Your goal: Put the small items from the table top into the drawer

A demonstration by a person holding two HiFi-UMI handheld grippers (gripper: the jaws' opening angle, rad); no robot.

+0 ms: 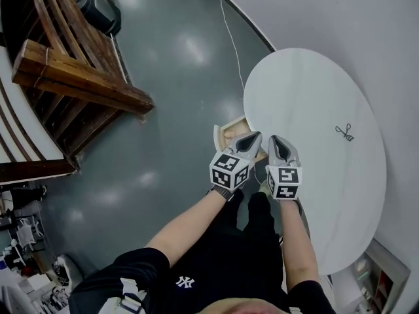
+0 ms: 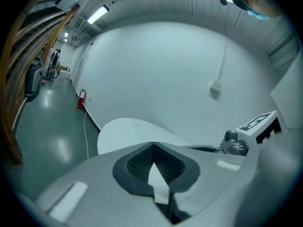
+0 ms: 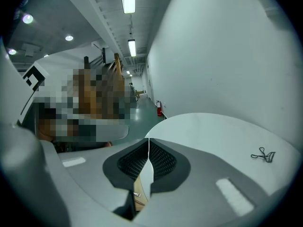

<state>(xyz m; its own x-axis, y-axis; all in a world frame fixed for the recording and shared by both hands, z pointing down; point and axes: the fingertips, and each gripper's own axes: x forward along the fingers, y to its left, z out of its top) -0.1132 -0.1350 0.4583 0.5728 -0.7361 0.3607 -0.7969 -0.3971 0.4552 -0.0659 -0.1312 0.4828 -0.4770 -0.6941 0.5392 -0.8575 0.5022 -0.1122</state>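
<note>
Left gripper (image 1: 253, 137) and right gripper (image 1: 277, 140) both pressed together, empty, over open drawer (image 1: 228, 131); small metal tool (image 1: 344, 133) well apart on counter (image 1: 308, 90).

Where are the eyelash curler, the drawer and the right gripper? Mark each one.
eyelash curler (image 1: 344, 133): head view, where its handles cross.
drawer (image 1: 230, 133): head view, its bare wooden inside.
right gripper (image 1: 277, 139): head view, the tips of its shut jaws.

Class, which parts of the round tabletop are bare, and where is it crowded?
The tabletop is bare from the open drawer to the eyelash curler, and beyond it. Crowded only over the drawer, under the left gripper and right gripper.
</note>
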